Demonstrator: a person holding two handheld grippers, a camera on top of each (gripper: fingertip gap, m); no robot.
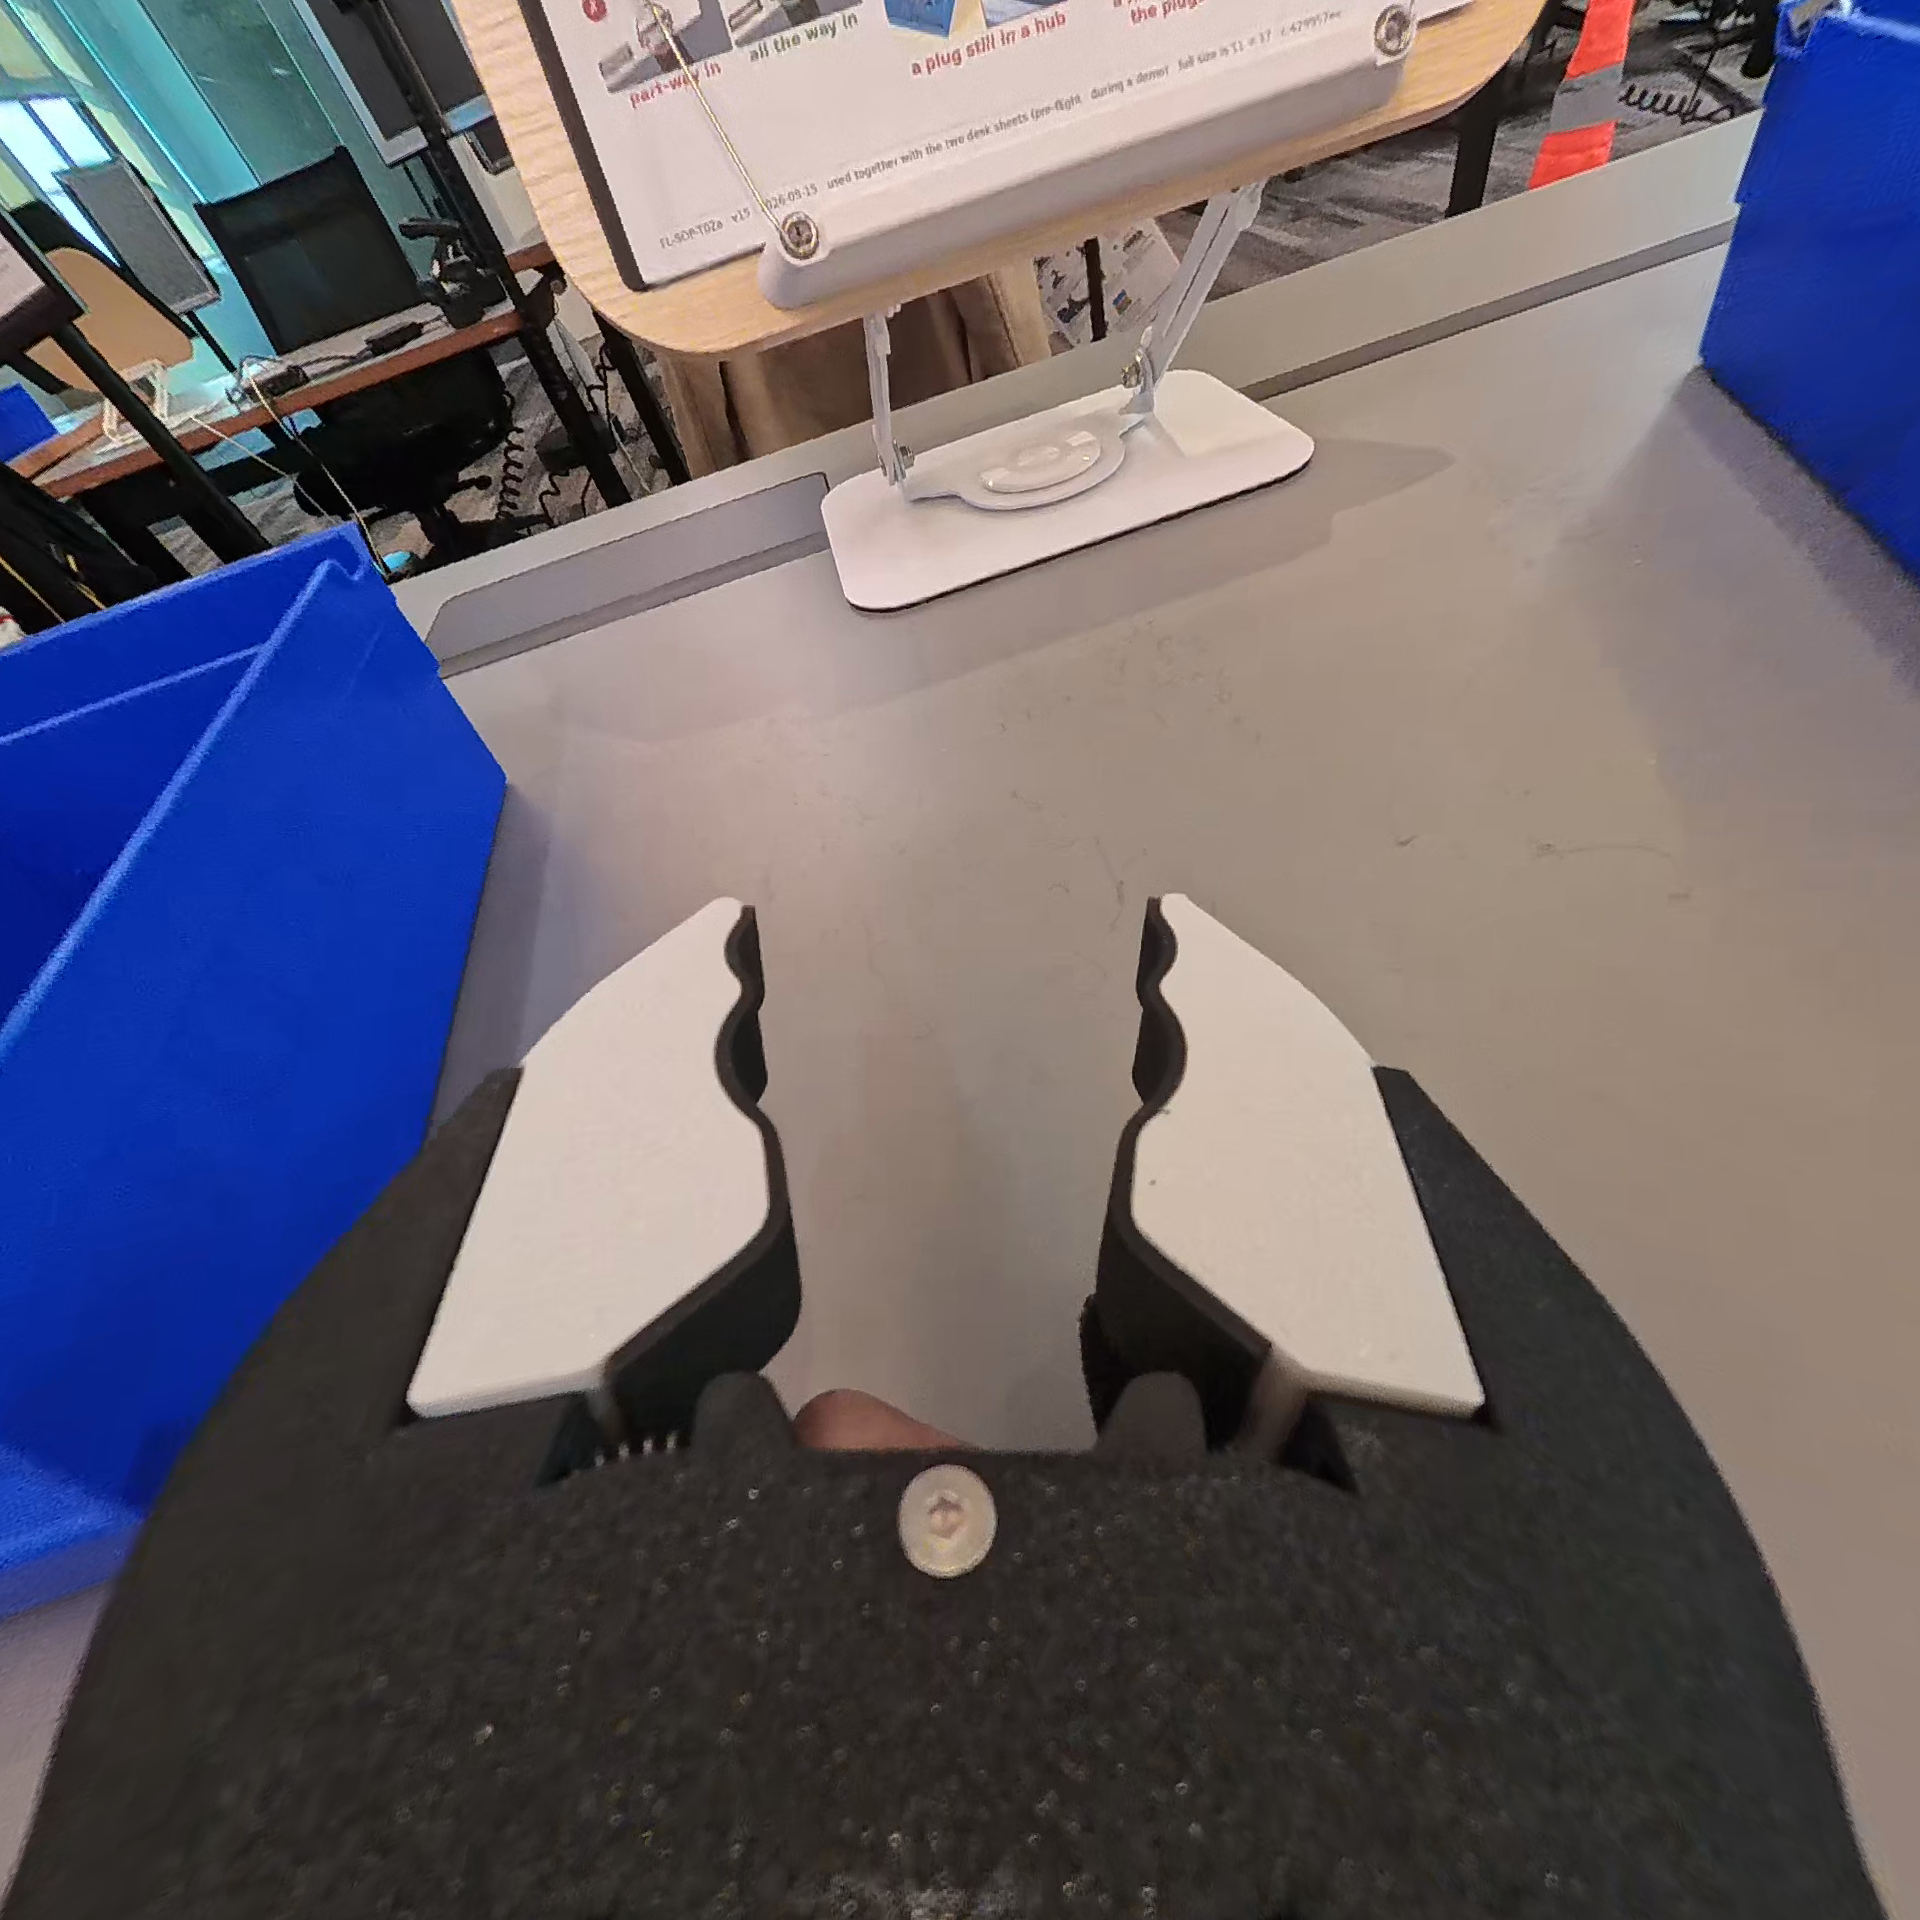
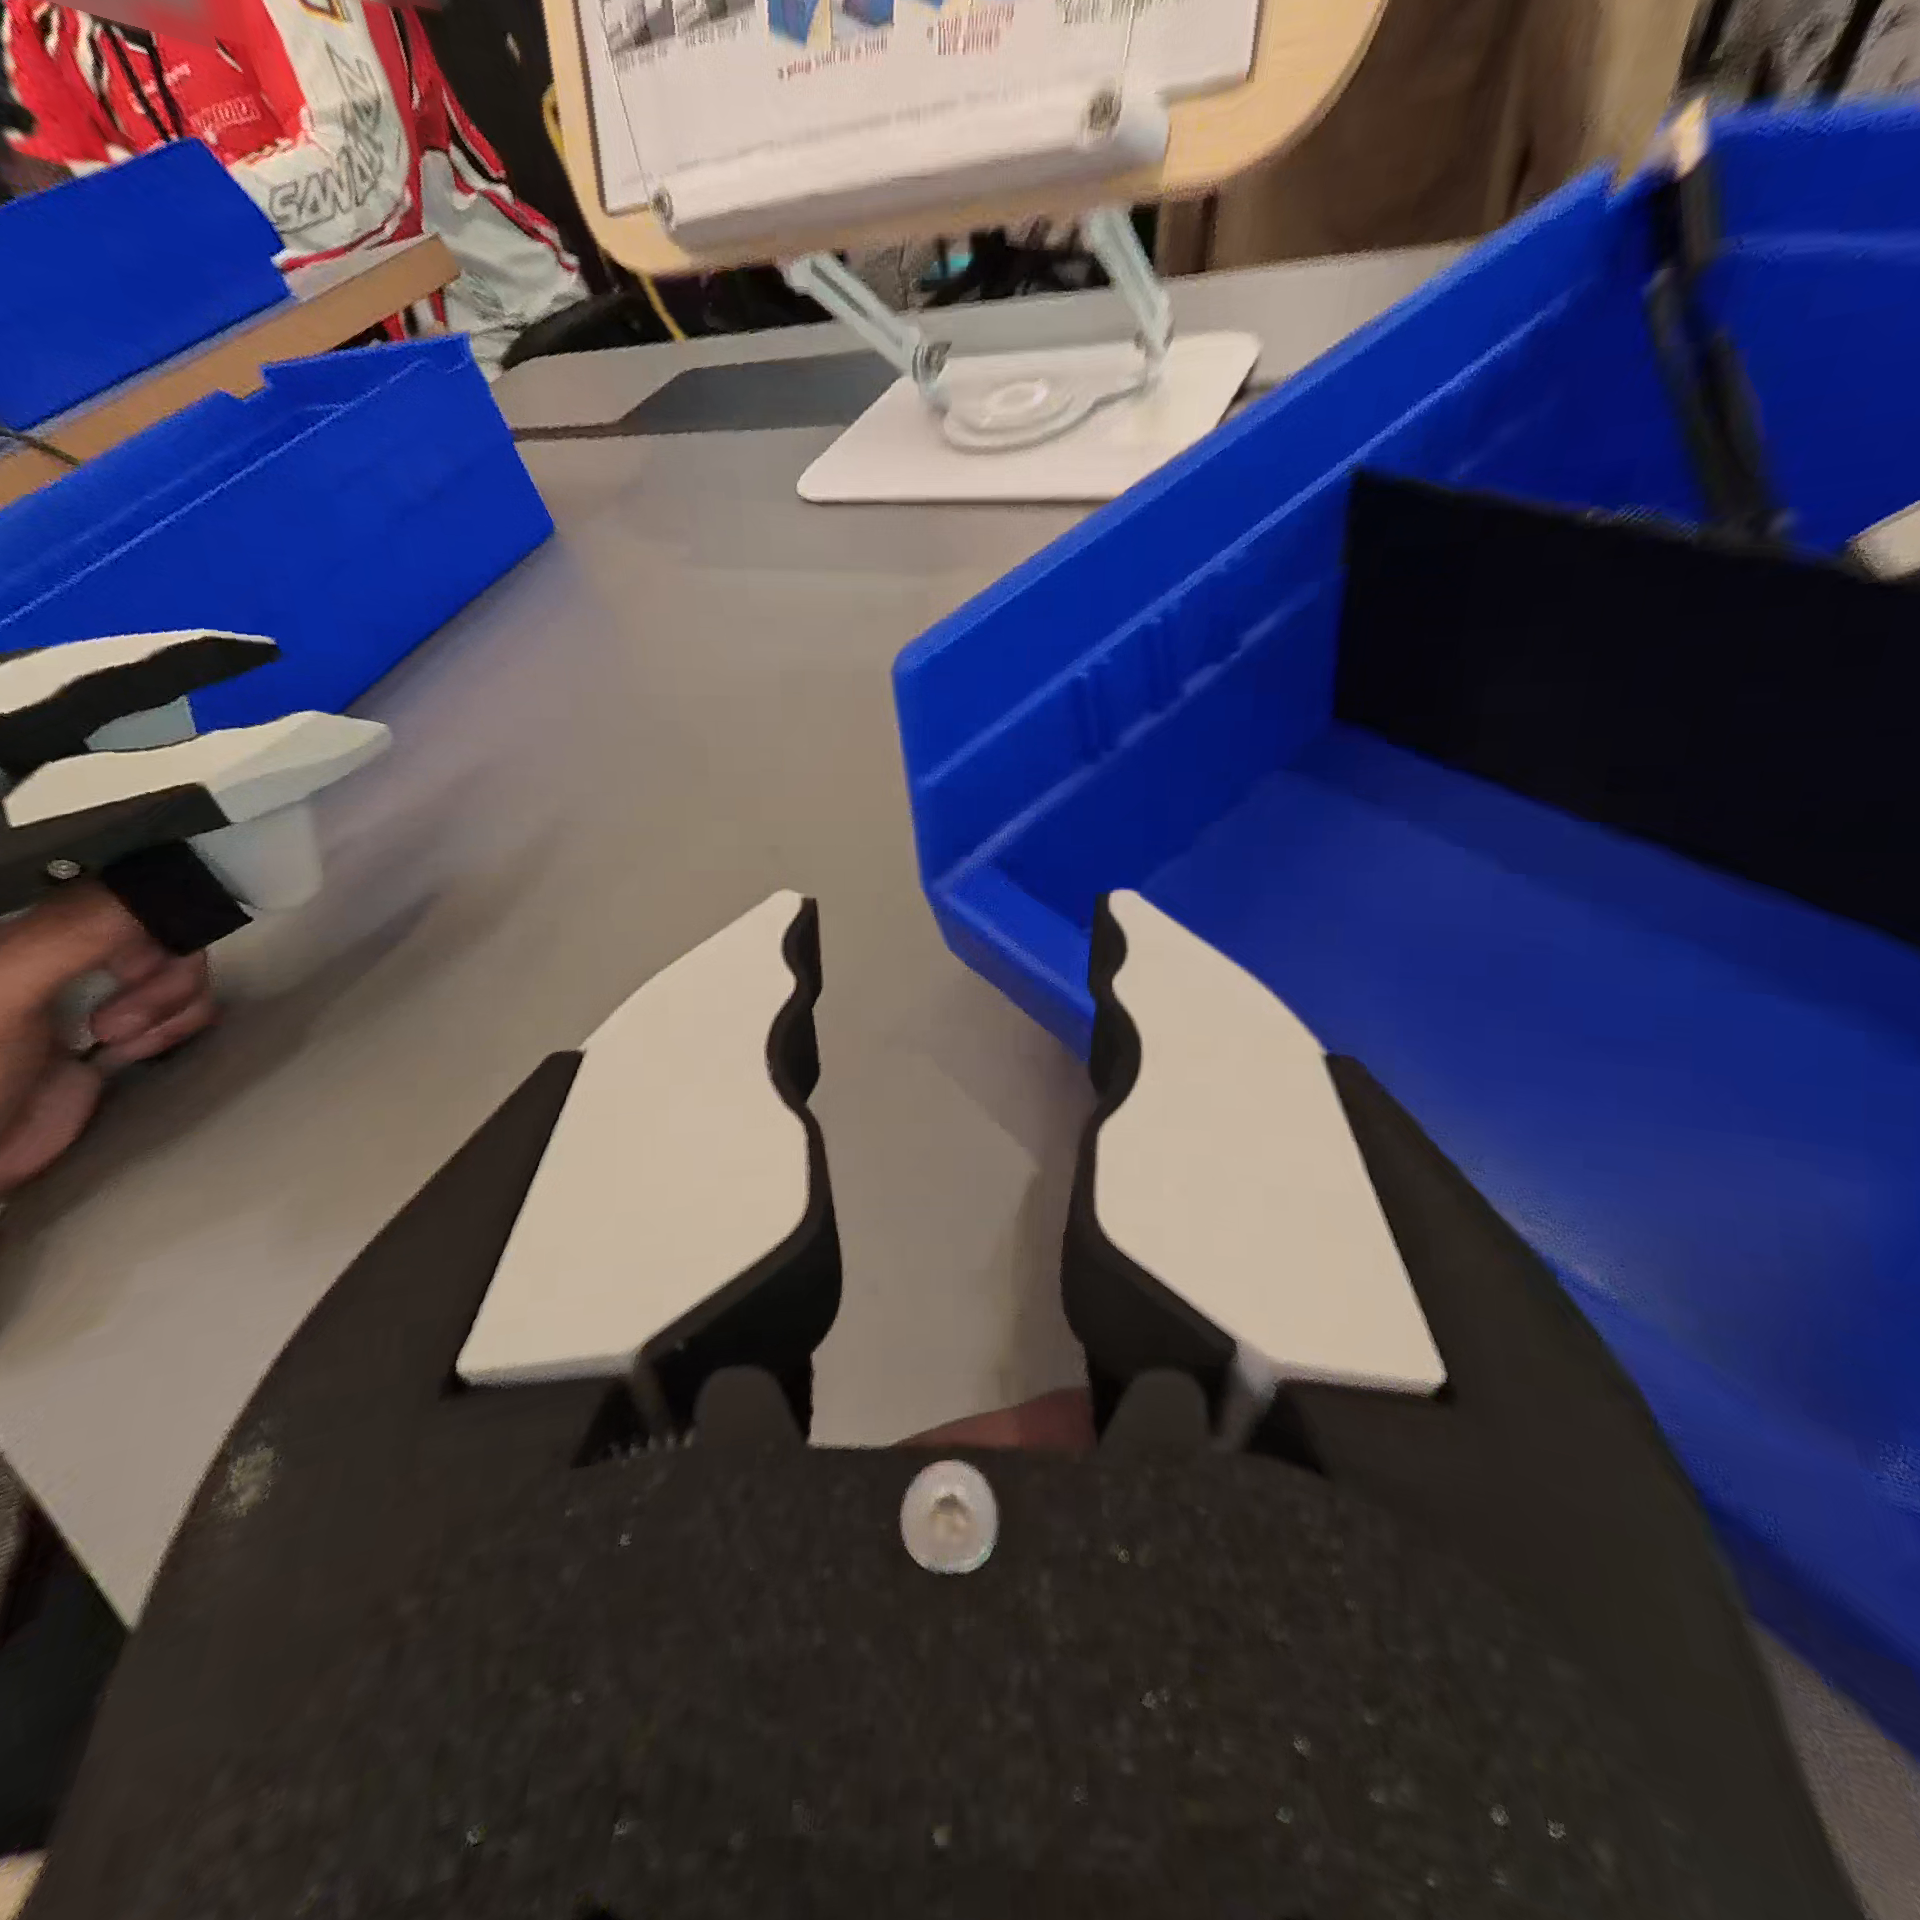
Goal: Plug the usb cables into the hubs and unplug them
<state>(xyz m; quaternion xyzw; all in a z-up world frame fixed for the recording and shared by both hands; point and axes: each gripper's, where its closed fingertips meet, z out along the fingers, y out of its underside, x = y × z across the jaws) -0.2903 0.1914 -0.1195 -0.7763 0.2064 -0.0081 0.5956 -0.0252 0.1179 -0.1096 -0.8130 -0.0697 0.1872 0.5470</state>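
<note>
No hub shows clearly in either view. My left gripper (image 1: 948, 914) is open and empty over the bare grey table (image 1: 1351, 831). It also shows at the left edge of the right wrist view (image 2: 312, 694), held by a hand (image 2: 94, 1018), jaws apart. My right gripper (image 2: 956, 904) is open and empty, low over the table beside the near corner of the right blue bin (image 2: 1558, 1039). A thin black strand (image 2: 1704, 353), perhaps a cable, hangs in the bin's far compartment behind a black divider (image 2: 1621, 665). It is blurred.
A second blue bin (image 1: 208, 987) stands at the left and also shows in the right wrist view (image 2: 291, 488). A white stand (image 1: 1070, 499) at the back middle holds a wooden board with a printed sheet (image 1: 935, 114). A person in a red and white jacket (image 2: 343, 135) stands beyond the table.
</note>
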